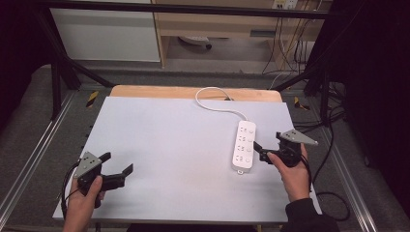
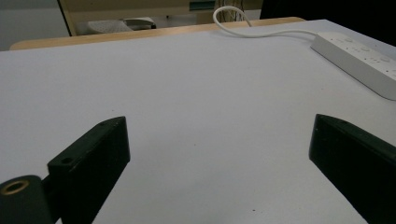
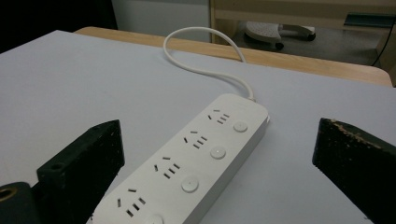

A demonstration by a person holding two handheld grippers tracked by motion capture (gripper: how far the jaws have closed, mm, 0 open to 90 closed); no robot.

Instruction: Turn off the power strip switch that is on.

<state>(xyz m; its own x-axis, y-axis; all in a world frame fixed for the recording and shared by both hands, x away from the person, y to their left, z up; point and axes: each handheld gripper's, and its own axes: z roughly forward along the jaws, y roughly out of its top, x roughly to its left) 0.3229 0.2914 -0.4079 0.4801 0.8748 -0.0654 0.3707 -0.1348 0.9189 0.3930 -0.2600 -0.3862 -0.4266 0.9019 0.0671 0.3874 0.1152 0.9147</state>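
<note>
Lying right of centre in the high view, the white power strip [image 1: 244,145] rests on the grey counter [image 1: 159,140]. The right tool [image 1: 260,151], jaws wide, sits just beside it; the left tool [image 1: 117,166], lower left, gapes wide over bare surface.

A pale grey-white table [image 1: 159,140] with a wooden far edge [image 1: 193,92] is framed by black metal bars [image 1: 63,63]. Grey carpeted floor [image 1: 29,121] is seen around it, a white panel [image 1: 104,34] and light wooden furniture [image 1: 217,24] beyond, and dark cables [image 1: 290,53] hung at right.
</note>
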